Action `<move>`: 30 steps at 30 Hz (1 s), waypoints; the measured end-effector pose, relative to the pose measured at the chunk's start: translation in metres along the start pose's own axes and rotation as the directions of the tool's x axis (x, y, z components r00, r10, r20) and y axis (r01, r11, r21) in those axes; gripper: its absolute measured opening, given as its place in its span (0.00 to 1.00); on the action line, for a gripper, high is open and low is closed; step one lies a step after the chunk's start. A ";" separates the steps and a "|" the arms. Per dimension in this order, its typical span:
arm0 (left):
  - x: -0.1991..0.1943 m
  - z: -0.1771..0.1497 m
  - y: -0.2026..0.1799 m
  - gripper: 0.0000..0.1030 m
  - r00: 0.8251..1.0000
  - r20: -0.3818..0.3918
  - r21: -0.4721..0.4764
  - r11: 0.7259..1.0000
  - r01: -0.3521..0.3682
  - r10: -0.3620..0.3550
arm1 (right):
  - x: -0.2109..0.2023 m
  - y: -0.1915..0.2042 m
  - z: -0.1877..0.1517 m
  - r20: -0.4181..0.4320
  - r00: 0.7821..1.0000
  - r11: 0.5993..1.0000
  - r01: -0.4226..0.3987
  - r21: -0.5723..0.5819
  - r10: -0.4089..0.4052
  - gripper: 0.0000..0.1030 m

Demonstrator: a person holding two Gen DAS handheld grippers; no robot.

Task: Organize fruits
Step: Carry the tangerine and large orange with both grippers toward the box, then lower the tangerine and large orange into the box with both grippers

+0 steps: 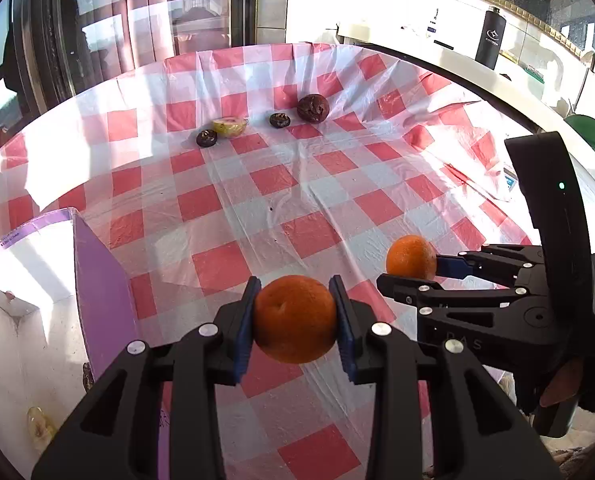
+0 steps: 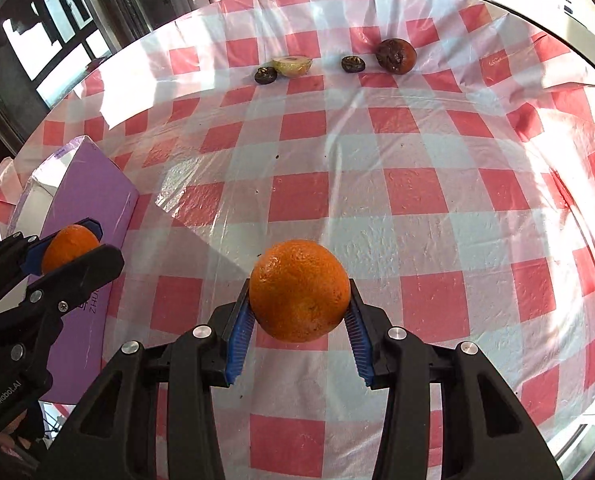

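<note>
My left gripper (image 1: pixel 295 312) is shut on an orange (image 1: pixel 295 319) and holds it above the checked tablecloth, just right of the purple box (image 1: pixel 101 292). My right gripper (image 2: pixel 299 300) is shut on a second orange (image 2: pixel 299 290), also off the cloth. Each gripper shows in the other's view: the right one (image 1: pixel 411 266) with its orange (image 1: pixel 411 257), the left one (image 2: pixel 71 248) with its orange (image 2: pixel 69 249) over the box (image 2: pixel 93 208). At the far side lie a dark wrinkled fruit (image 1: pixel 313 107), two small dark fruits (image 1: pixel 280 120) (image 1: pixel 206 138) and a pale halved fruit (image 1: pixel 229 126).
The box has white inner walls (image 1: pixel 25 320) and holds a pale fruit (image 1: pixel 40 428) near its front. The red-and-white cloth (image 2: pixel 377 184) covers the table. A counter with a black bottle (image 1: pixel 490 38) runs behind at the right; windows stand at the left.
</note>
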State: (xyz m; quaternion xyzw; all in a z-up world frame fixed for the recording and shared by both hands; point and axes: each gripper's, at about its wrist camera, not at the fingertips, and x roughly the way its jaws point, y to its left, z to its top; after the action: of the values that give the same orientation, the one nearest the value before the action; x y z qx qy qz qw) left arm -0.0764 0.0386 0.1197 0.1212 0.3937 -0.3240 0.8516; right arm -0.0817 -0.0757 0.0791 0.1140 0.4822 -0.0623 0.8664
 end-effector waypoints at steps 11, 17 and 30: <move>-0.050 -0.002 0.061 0.34 0.989 0.061 -0.055 0.990 -0.133 0.136 | -0.015 0.076 -0.004 0.047 0.998 0.997 -0.038 -0.073 0.041 0.42; -0.060 -0.017 0.100 0.34 0.981 0.013 -0.078 0.978 -0.194 0.195 | -0.017 0.121 -0.001 0.069 0.995 0.984 -0.064 -0.164 0.077 0.42; -0.067 -0.059 0.165 0.34 0.949 -0.116 -0.148 0.940 -0.308 0.293 | -0.016 0.201 0.002 0.059 0.985 0.930 -0.131 -0.343 0.160 0.42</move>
State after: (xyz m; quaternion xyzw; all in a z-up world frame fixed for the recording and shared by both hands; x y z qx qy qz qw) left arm -0.0370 0.2218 0.1227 0.1240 0.4348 -0.1505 0.8792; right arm -0.0444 0.1184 0.1212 -0.0036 0.4380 0.0809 0.8953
